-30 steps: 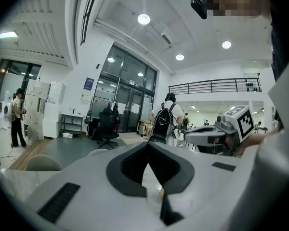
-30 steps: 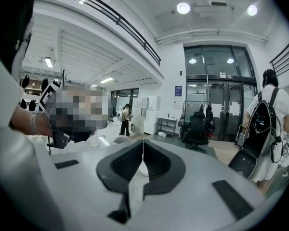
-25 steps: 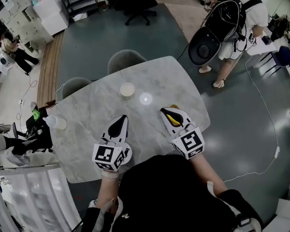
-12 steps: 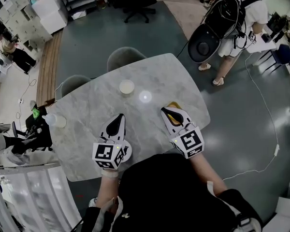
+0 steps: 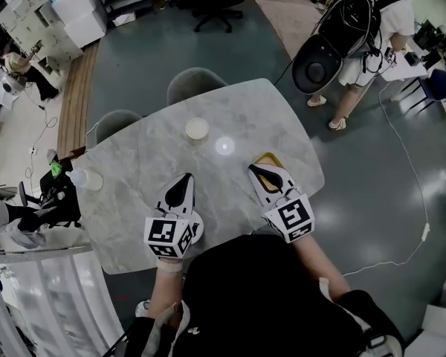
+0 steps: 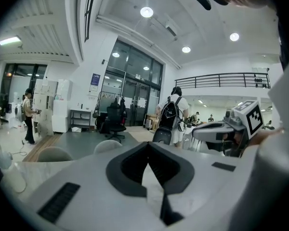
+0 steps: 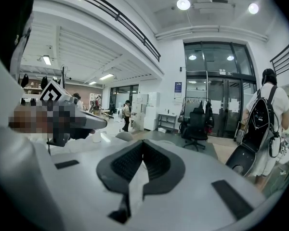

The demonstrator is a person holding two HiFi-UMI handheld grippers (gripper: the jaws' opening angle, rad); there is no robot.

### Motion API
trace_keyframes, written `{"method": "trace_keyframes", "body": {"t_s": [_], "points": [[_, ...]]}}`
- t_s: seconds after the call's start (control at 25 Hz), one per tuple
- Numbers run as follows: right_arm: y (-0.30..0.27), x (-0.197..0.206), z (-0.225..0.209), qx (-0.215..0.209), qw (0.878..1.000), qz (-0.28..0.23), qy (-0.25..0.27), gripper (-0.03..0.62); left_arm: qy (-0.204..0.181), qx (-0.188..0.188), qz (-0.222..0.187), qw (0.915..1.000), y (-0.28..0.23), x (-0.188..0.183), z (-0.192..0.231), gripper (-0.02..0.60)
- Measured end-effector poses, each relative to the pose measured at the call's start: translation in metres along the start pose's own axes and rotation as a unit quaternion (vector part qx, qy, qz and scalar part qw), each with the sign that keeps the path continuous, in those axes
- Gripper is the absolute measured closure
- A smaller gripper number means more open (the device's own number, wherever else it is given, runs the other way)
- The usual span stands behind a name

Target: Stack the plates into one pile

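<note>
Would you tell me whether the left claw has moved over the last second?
No. Judged against the table, the left claw lies where it did, by the near edge.

I take this for a big open-plan office or lab hall. There's a polished grey floor [image 5: 171, 58], with a grey-veined marble table [image 5: 134, 169] near me. At the far end stand a black swivel office chair [image 5: 212, 10], white storage cabinets [image 5: 74, 17], tall glass doors [image 6: 130, 100] and a railed mezzanine [image 6: 221, 79].
</note>
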State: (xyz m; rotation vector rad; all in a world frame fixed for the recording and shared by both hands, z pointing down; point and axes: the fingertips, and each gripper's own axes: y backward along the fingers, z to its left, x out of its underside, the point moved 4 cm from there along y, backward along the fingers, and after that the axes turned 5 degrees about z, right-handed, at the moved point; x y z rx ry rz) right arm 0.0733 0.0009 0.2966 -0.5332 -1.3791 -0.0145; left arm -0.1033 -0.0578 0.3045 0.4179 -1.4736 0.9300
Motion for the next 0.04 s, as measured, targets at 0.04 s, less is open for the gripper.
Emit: {"method": "trace_keyframes", "body": {"t_s": [0.04], "points": [[-0.0003, 0.0013, 0.0013, 0.0, 1.0, 0.001, 0.0, 0.578, 0.003, 0.0, -0.001, 1.0, 0.0009, 0.0011, 0.0005, 0.574]]}}
